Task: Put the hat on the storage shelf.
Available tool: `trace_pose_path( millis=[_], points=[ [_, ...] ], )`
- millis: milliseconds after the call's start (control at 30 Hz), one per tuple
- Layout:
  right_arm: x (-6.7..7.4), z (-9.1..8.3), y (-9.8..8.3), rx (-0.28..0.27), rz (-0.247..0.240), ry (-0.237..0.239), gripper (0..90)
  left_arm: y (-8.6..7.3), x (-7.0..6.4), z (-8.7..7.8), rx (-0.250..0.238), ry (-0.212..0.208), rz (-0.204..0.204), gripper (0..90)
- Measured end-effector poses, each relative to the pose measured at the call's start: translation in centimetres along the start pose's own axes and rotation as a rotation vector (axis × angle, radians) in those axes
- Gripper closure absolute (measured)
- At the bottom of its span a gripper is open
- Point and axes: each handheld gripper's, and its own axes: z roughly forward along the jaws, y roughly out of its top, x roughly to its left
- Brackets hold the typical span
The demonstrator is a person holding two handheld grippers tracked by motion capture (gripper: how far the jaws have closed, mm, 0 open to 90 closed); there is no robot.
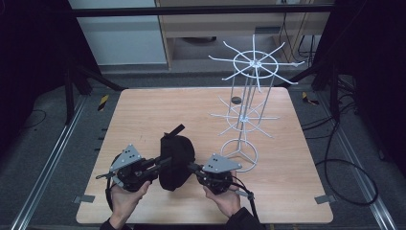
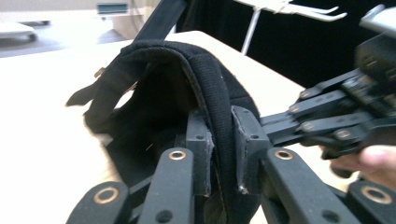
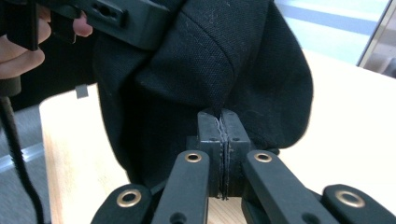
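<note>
A black fabric cap point(image 1: 176, 160) with a strap sticking up at its back stands near the table's front, held between both grippers. My left gripper point(image 1: 163, 162) comes in from the left and is shut on the cap's thick stitched edge point(image 2: 212, 93), one pad on each side. From the right, my right gripper point(image 1: 192, 167) is shut on a fold of the cap's cloth point(image 3: 205, 70), its jaws pressed together point(image 3: 223, 128). The right gripper point(image 2: 327, 116) shows across the cap in the left gripper view, and the left gripper point(image 3: 116, 16) with a hand shows in the right gripper view.
A white wire display rack point(image 1: 248, 108) with two tiers of spoke hooks stands right of centre, its ring base point(image 1: 239, 155) just beside my right gripper. A small dark disc point(image 1: 235, 100) lies behind it on the wooden table point(image 1: 139, 110). Cables run along the floor at right.
</note>
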Motion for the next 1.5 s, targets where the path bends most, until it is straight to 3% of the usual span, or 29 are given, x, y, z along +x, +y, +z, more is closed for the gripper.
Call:
trace_pose_path(
  millis=[167,200,233,267,333,400,500,600,700,1000,1033,1167,1333,1500],
  points=[
    [1.7,1.8,0.6,0.088,-0.047,-0.001,89.6,-1.7,1.4,-0.6,0.035,0.081,-0.009,72.7],
    [1.7,1.8,0.6,0.088,-0.047,-0.001,89.6,-1.7,1.4,-0.6,0.035,0.081,-0.009,72.3],
    [2.1,2.6,0.8,0.108,-0.052,-0.001,89.4,-2.2,2.0,-0.8,0.040,0.117,-0.012,72.2],
    [2.4,3.1,0.9,0.115,-0.052,0.002,89.2,-2.4,2.2,-1.0,0.042,0.126,-0.015,72.2],
    [2.5,3.4,1.0,0.117,-0.058,0.002,88.6,-2.7,2.8,-1.2,0.043,0.143,-0.029,72.1],
    [3.0,4.6,1.1,0.104,-0.072,0.010,79.0,-3.1,3.5,-1.5,0.048,0.157,-0.047,71.8],
    [3.0,4.6,1.2,0.068,-0.068,0.007,70.0,-3.7,4.9,-2.2,0.050,0.200,-0.085,69.6],
    [2.8,4.2,1.1,0.058,-0.065,0.002,66.6,-4.0,5.4,-2.4,0.052,0.235,-0.088,66.5],
    [1.8,3.1,0.4,0.068,-0.048,-0.016,62.9,-4.7,6.9,-2.9,0.068,0.293,-0.119,65.5],
    [0.2,0.5,-2.9,0.138,-0.031,-0.069,48.8,-6.5,9.7,-3.2,0.140,0.381,-0.164,60.3],
    [-0.5,-0.5,-4.0,0.148,-0.016,-0.094,47.1,-7.0,10.5,-3.2,0.160,0.405,-0.176,59.7],
    [-1.8,-2.2,-4.9,0.146,0.022,-0.126,44.6,-8.1,11.7,-3.1,0.196,0.428,-0.214,59.4],
    [-3.1,-4.2,-5.8,0.140,0.057,-0.171,41.9,-8.9,12.2,-2.5,0.242,0.471,-0.217,55.0],
    [-4.5,-6.2,-6.8,0.144,0.086,-0.220,40.8,-9.2,12.3,-2.5,0.249,0.489,-0.244,49.1]
  ],
)
